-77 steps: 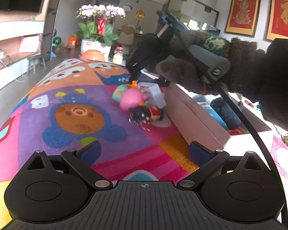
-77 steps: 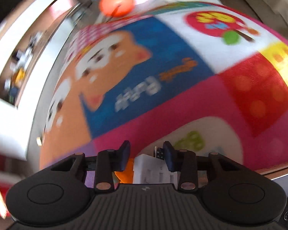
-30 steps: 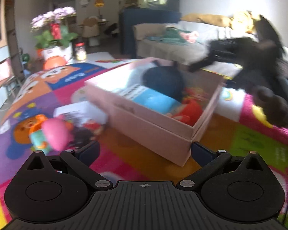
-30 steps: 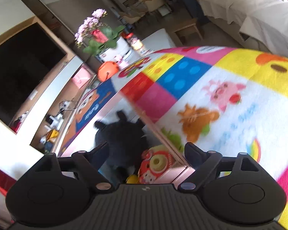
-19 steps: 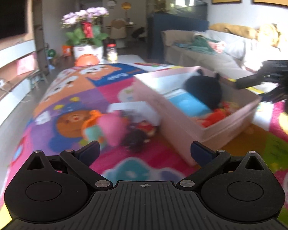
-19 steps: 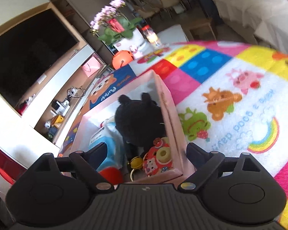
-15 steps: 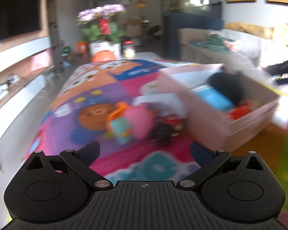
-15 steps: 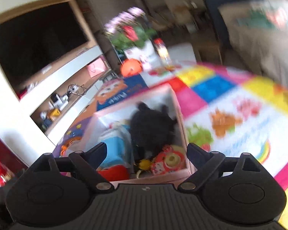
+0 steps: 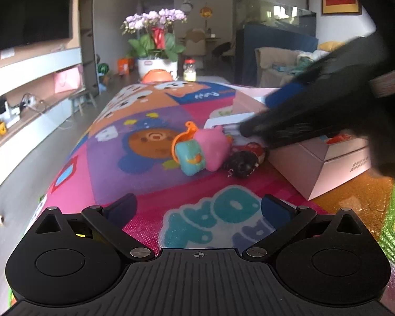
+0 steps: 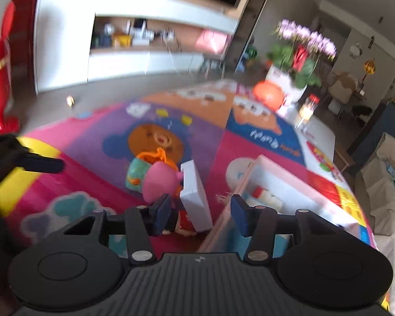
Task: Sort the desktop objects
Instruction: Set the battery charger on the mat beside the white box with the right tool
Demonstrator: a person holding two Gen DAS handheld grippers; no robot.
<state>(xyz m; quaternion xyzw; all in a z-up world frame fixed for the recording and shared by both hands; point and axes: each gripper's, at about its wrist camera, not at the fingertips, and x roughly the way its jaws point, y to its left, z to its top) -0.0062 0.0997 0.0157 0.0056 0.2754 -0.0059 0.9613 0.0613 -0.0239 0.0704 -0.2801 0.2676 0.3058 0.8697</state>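
Note:
A pink and teal toy with an orange handle lies on the colourful play mat, with a small dark doll beside it and a white box behind. A pale pink storage box stands to their right. My left gripper is open and empty, short of the toys. My right gripper is open, hovering just above the white box and the pink toy, next to the storage box. In the left view the right gripper is a dark blur over the white box.
The play mat covers the floor. An orange ball, a potted orchid and a jar stand at its far end. A TV unit with shelves runs along the left. A sofa is at the right.
The right gripper has swung from above the storage box over to the toys outside it. The left gripper has turned left, bringing the loose toys to mid view.

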